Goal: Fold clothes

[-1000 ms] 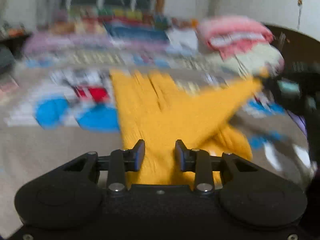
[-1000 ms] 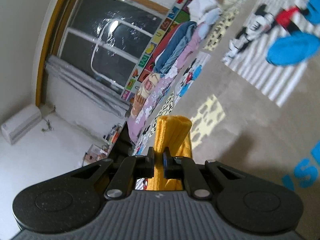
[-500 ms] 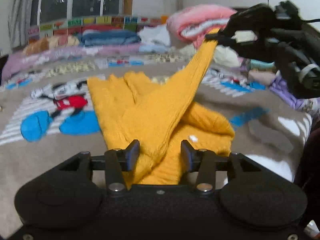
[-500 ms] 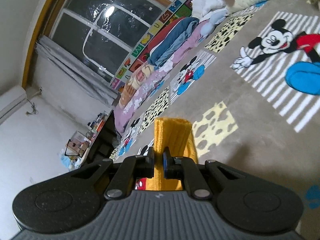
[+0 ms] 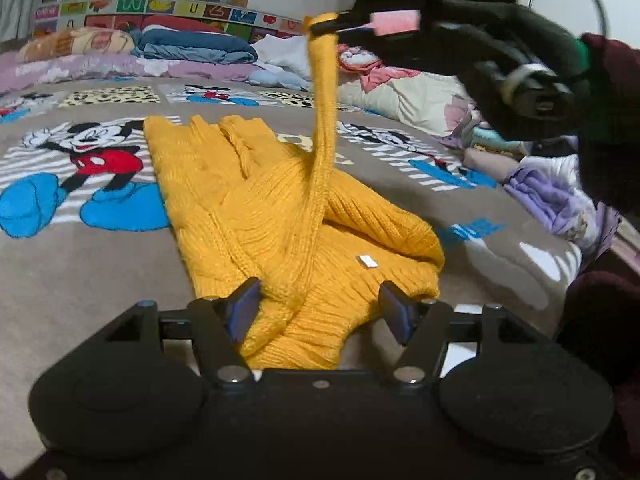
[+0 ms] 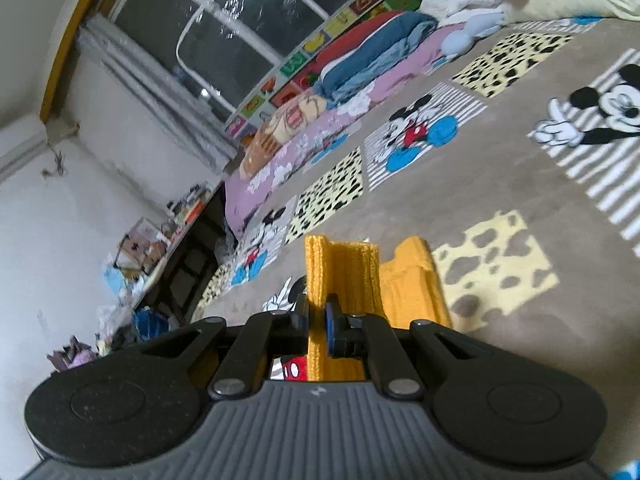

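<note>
A mustard-yellow knitted sweater lies crumpled on the cartoon-print bedspread. One sleeve is pulled straight up from the heap, its cuff pinched in my right gripper, which hangs high above the bed. In the right wrist view that gripper is shut on the yellow sleeve cuff. My left gripper sits low at the near hem of the sweater, open wide, with knit bunched between its fingers but not clamped.
Folded quilts and pillows line the far side of the bed below a window. Loose pink and cream clothes and purple garments pile at the right. A person's dark red sleeve holds the right gripper.
The right gripper has lifted the sleeve higher and swung it leftward, until it stands nearly upright. The left gripper's fingers have spread wider and moved closer to the sweater's hem.
</note>
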`<state>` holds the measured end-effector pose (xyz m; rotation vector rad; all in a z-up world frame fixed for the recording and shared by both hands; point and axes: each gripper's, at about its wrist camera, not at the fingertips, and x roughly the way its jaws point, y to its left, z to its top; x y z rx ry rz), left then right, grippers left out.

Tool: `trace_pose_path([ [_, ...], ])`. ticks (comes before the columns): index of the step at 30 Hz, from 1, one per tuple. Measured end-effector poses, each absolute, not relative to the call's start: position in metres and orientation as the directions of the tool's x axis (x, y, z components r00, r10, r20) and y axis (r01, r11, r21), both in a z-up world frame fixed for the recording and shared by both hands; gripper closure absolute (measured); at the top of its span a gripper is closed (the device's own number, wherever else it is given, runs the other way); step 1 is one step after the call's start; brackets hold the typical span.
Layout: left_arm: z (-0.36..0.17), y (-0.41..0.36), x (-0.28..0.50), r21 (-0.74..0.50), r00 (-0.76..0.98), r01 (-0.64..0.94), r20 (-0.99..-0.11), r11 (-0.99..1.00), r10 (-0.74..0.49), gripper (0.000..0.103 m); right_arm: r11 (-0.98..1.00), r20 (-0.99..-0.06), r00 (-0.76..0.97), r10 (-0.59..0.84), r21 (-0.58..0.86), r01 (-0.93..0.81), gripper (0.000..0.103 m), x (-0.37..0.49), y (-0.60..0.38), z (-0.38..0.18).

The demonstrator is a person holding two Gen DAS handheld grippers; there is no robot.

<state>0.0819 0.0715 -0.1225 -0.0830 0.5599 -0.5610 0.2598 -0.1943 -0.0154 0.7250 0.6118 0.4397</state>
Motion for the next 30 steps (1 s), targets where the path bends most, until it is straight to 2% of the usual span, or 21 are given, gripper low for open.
trace_pose_path([
  [17, -0.123, 0.108, 0.097, -0.491, 0.632, 0.451, -0.415, 0.746, -0.655, 0.039, 0.739, -0.471, 0.669, 0.575, 0.650, -0.178, 0.093, 0.339, -0.095, -0.025],
  [27, -0.131, 0.139, 0.111, -0.729, 0.606, 0.336, -0.318, 0.597, -0.729, 0.039, 0.767, -0.524, 0.638, 0.564, 0.619, -0.168, 0.094, 0.367, -0.061, -0.046],
  [30, -0.134, 0.145, 0.112, -0.766, 0.603, 0.311, -0.298, 0.563, -0.740, 0.039, 0.773, -0.540, 0.630, 0.558, 0.614, -0.159, 0.094, 0.373, -0.054, -0.056],
])
